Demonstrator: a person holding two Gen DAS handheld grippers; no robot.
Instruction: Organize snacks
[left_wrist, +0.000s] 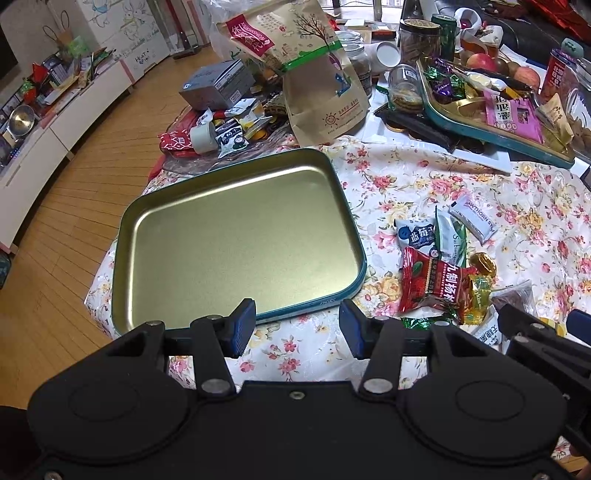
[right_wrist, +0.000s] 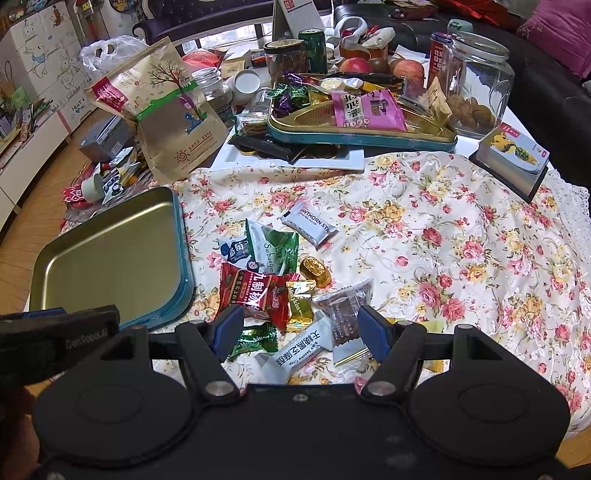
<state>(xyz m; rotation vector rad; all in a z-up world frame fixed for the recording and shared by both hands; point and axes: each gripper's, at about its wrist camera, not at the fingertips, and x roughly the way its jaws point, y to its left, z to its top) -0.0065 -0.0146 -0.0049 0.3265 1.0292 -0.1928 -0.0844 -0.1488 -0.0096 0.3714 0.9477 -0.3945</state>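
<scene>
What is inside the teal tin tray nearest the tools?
Nothing is inside the tin tray: its gold floor shows bare. The loose snack pile lies beside it on the floral cloth. The left tool covers part of the tray's near rim.

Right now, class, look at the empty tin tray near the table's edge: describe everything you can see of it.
The tin tray is a shallow rectangle with rounded corners, its inside a dull gold metal and its outer wall teal. It holds nothing. It lies flat, open side up, on the floral tablecloth at the table's near left corner, one corner towards the kraft paper bag. The loose snack pile lies to its right, not touching it. The left gripper hovers open at its near rim, fingers apart from it.
</scene>
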